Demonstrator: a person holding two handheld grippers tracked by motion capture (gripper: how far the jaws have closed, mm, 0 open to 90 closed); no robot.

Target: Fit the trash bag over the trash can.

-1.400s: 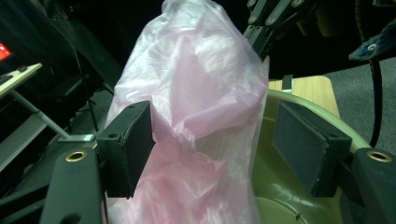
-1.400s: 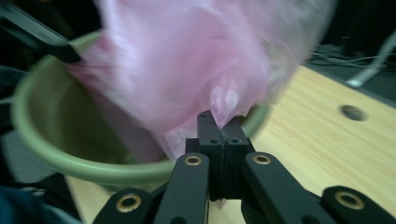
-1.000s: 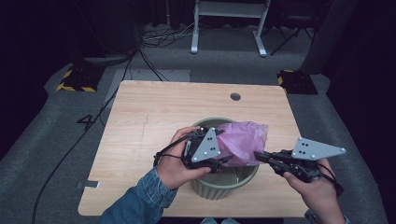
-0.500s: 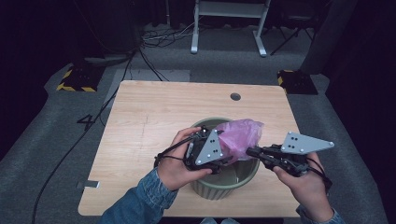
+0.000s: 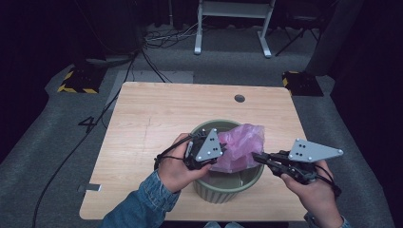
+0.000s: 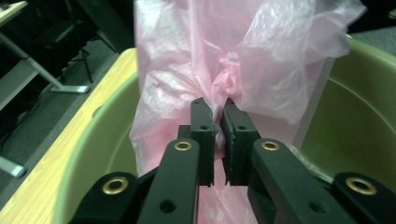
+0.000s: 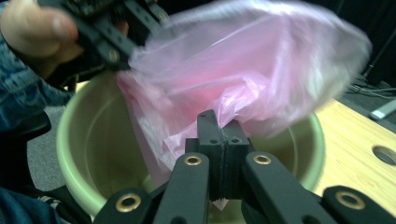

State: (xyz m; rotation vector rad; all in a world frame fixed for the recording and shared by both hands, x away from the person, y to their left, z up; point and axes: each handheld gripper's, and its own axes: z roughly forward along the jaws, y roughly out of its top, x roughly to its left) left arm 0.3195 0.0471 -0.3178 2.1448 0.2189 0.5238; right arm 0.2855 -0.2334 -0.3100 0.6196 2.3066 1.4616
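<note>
I am pinching a bunched fold of the pink plastic bag (image 6: 219, 70) between the fingers of my left gripper (image 6: 215, 108), and my right gripper (image 7: 218, 122) is clamping another edge of it, so the bag is hanging stretched between my two sets of fingers just above the mouth of the green bucket (image 5: 223, 187), which I judge lets me open it as a liner. The bucket's rim is curving just below and around both sets of fingertips, so I am keeping the film clear of it, while the wooden table (image 5: 157, 114) beyond my fingers is posing no obstacle.

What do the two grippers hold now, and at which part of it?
Both hold the pink plastic bag over the green bin: the left gripper pinches a bunched fold, the right gripper an edge of the film.
</note>
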